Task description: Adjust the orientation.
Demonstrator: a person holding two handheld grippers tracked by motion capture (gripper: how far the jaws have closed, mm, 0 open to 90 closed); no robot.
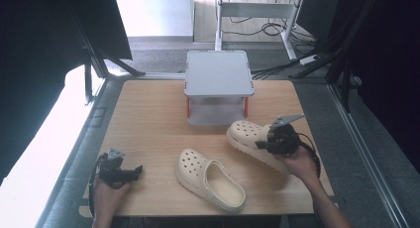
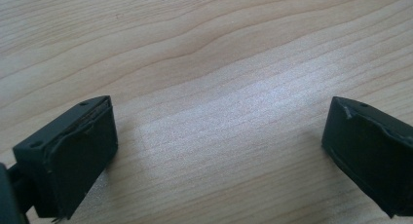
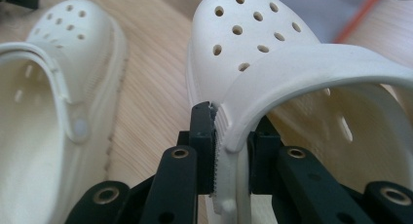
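Observation:
Two cream clogs are on the wooden table [image 1: 148, 119]. One clog [image 1: 210, 179] lies flat near the front middle, toe pointing far-left. My right gripper [image 1: 270, 142] is shut on the side wall of the other clog [image 1: 246, 135], which tilts up at the right. In the right gripper view the jaws pinch that clog's rim [image 3: 229, 151] by the strap, and the flat clog [image 3: 53, 102] lies to the left. My left gripper [image 1: 136, 170] rests at the front left, open, with bare wood [image 2: 219, 117] between its fingertips [image 2: 73, 160].
A grey two-tier stand [image 1: 218, 84] with red posts sits at the table's far middle, just beyond the held clog. Black frame legs and cables stand on the floor beyond the table. Bare wood spans the left half of the table.

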